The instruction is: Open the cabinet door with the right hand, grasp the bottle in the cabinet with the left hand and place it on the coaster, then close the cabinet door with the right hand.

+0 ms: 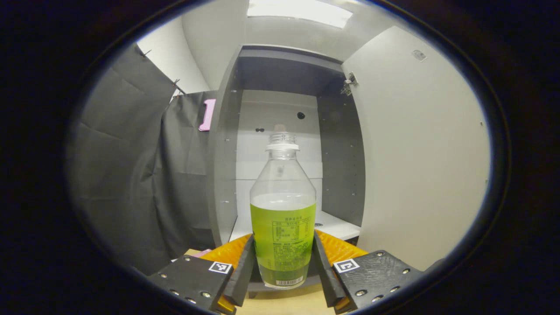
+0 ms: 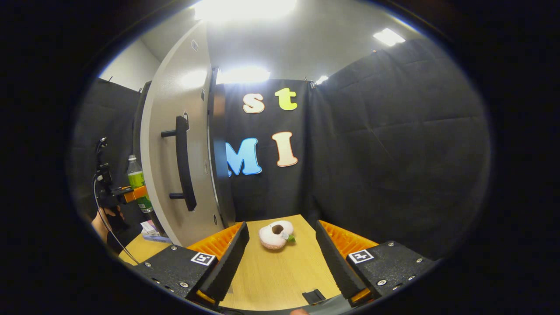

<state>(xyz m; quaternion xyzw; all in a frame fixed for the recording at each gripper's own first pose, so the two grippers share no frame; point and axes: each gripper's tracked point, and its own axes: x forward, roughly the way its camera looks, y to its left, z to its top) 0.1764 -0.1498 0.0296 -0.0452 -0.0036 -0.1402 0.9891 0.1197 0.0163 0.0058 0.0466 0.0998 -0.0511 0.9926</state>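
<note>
A clear bottle (image 1: pixel 283 227) with a green label, about half full of pale liquid and without a cap, stands upright between the fingers of my left gripper (image 1: pixel 283 262), which is shut on its lower body. It hangs just in front of the open grey cabinet (image 1: pixel 280 109). In the right gripper view the same bottle (image 2: pixel 136 177) is held by the left gripper (image 2: pixel 131 192) to the left of the open cabinet door (image 2: pixel 168 144), whose black handle (image 2: pixel 183 168) faces me. My right gripper (image 2: pixel 281 245) is open over the wooden table (image 2: pixel 280 275), with nothing between its fingers.
A white ring-shaped object (image 2: pixel 276 234) with a green bit lies on the table ahead of the right gripper. A small flat pinkish item (image 2: pixel 151 229) lies on the table below the held bottle. The cabinet's white inner door face (image 1: pixel 415 166) stands to the bottle's right. A person's hand (image 2: pixel 105 223) holds the left gripper.
</note>
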